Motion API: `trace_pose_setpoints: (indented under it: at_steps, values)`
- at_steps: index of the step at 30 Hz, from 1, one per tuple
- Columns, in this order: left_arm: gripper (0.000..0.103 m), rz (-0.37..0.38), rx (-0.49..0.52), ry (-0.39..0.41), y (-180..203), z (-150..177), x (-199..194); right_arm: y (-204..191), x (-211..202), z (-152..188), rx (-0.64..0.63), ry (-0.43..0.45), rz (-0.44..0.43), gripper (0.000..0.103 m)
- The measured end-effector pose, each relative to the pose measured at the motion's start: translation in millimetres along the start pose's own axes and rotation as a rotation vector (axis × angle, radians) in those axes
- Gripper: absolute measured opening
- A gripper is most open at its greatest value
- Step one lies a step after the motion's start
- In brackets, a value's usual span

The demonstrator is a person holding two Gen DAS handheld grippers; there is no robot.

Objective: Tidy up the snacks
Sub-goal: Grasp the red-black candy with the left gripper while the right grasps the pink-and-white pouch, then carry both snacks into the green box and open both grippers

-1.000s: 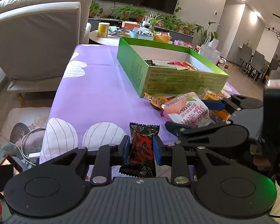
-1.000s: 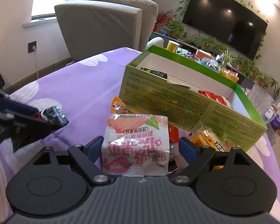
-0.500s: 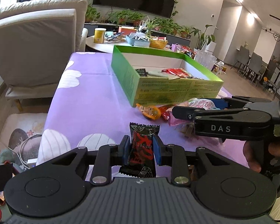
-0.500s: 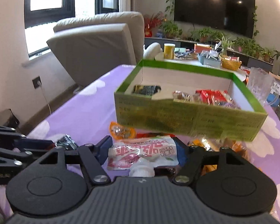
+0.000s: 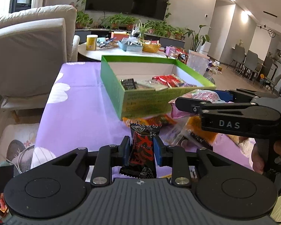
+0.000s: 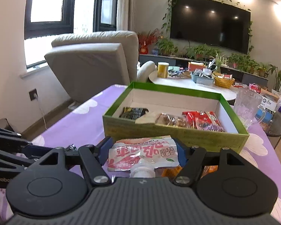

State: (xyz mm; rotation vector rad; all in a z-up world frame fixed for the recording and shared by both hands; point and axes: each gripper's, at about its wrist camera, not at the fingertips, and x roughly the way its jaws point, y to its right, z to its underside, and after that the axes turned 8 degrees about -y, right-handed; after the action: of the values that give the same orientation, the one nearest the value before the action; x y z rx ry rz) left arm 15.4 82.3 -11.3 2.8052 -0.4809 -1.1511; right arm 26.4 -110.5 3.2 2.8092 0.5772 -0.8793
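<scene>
One black-and-red packet (image 5: 143,150) clamped in left jaws, one pink pouch (image 6: 143,152) (spouted) in right jaws, before one green box (image 6: 176,135).

The loose snacks (image 5: 159,121) before the box (image 5: 146,103) are blurred; the pouch (image 6: 143,154) hides them in the right wrist view.

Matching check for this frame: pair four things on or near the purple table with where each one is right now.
Things:
1. black-and-red packet
2. pink spouted pouch
3. red packets
4. glass mug

Places:
A. inside the green box
B. gripped by the right hand-held gripper
C. on the table beside the box
D. gripped by the left hand-held gripper

Pairs: 1-D, 2-B, 3-A, 4-C
</scene>
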Motion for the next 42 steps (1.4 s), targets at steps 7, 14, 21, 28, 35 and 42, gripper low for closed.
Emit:
trace_pose_setpoints:
  at_steps: [7,14,21,28,35,42]
  values:
    - [0.025,-0.002,0.023,0.063,7,-26,-3,11,-13,-16,-0.004,0.109,0.011,0.070]
    - [0.025,0.016,0.059,0.113,19,-67,11,33,-5,-37,0.018,0.150,0.051,0.070]
    - [0.025,0.024,0.066,0.095,25,-96,45,56,18,-43,0.034,0.134,0.081,0.070]
    - [0.026,0.006,0.037,0.050,17,-126,89,83,45,-51,0.079,0.122,0.102,0.070]
    - [0.047,-0.058,-0.003,0.023,12,-134,125,105,80,-56,0.167,0.067,0.101,0.070]
    - [0.049,-0.072,0.018,0.008,10,-124,126,101,70,-42,0.119,0.063,0.116,0.070]
